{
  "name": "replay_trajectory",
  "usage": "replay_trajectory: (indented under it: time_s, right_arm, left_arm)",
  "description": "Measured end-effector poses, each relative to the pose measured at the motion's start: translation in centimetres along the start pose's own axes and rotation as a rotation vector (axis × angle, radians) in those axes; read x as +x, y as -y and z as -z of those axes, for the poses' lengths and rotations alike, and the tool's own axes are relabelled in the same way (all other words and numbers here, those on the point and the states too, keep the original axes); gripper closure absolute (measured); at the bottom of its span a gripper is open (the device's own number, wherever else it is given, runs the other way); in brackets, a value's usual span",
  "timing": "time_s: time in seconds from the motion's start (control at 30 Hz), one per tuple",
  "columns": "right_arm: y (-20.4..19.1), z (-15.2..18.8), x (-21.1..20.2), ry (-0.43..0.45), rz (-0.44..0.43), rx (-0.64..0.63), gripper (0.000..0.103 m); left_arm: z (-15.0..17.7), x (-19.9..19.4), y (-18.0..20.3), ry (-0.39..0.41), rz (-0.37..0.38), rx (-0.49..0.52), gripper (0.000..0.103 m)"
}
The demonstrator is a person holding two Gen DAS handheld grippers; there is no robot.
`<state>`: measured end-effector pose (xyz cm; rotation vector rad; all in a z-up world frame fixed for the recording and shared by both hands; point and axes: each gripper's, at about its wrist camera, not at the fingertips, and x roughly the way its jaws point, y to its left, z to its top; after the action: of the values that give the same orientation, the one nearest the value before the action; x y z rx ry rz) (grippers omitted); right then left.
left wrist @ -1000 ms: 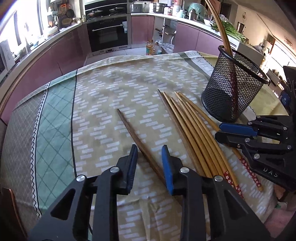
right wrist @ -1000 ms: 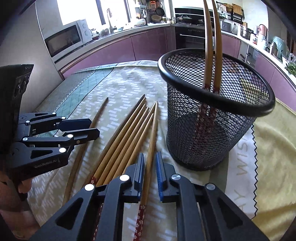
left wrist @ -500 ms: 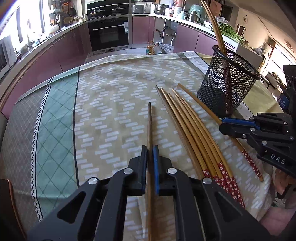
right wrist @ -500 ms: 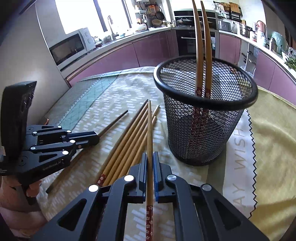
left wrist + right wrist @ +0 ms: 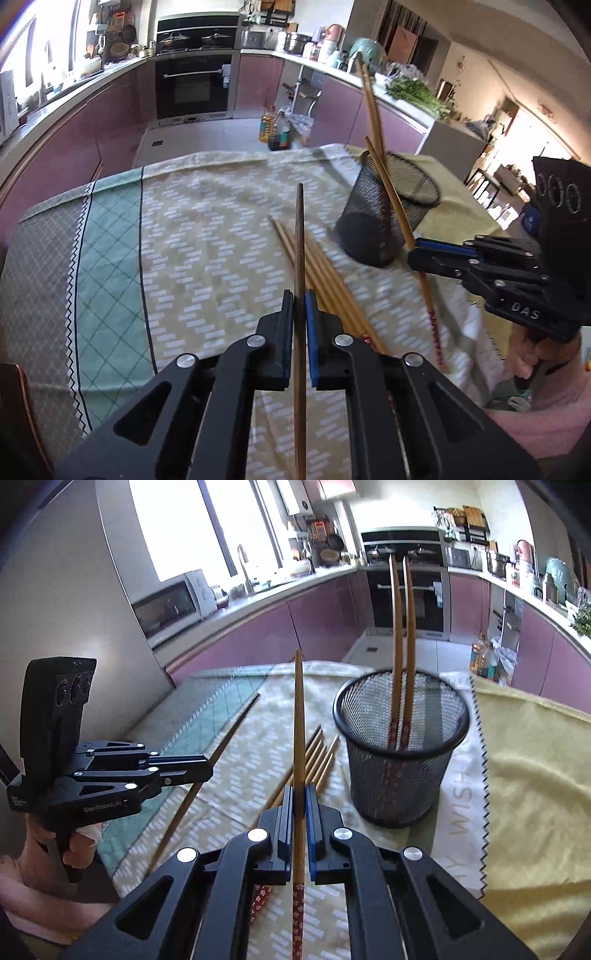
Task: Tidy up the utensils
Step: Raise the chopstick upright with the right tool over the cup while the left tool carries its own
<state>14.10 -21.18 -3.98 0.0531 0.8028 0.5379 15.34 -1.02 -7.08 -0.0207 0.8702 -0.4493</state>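
My left tool (image 5: 299, 306) is clamped tight on a dark chopstick (image 5: 300, 236), its jaws just drawn in around it. The stick runs straight out between the pads, its tip lifted above the patterned cloth (image 5: 207, 236) on the counter. From the right wrist view I see that same tool (image 5: 208, 766) off to my left, the dark chopstick (image 5: 229, 738) slanting through it, clear of the cloth along its upper part; its lower end I cannot follow.

My right tool (image 5: 300, 797) is pinched shut on a pale chopstick (image 5: 298, 716) with a red flowered handle end nearest the camera. Its tip points up and away, raised off the counter. In the left wrist view the right tool (image 5: 413, 253) sits just beside the mesh cup (image 5: 391, 206), the pale stick (image 5: 388, 192) angled across the cup's front.

The cup (image 5: 400, 746) stands upright on the cloth, at the edge of a yellow cloth (image 5: 535, 775), with two chopsticks (image 5: 402, 635) already standing in it, handles down. A bundle of pale chopsticks (image 5: 325, 273) lies flat on the cloth between my two tools, near the cup but apart from it. My hand (image 5: 74, 849) grips the left tool's handle.
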Motion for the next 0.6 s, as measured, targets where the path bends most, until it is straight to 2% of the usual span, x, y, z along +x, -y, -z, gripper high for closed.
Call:
replay_trajectory:
  time_s: [0.4, 0.6]
  right_arm:
    - [1.3, -1.2, -4.1, 0.122, -0.017, 0.03, 0.097]
    - [1.8, -2.1, -5.9, 0.181, -0.009, 0.028, 0.097]
  left_arm:
    - [-1.9, -5.2, 1.2, 0.119, 0.161, -0.006, 0.096]
    - [-3.2, -7.7, 1.7, 0.198, 0.199, 0.0, 0.096]
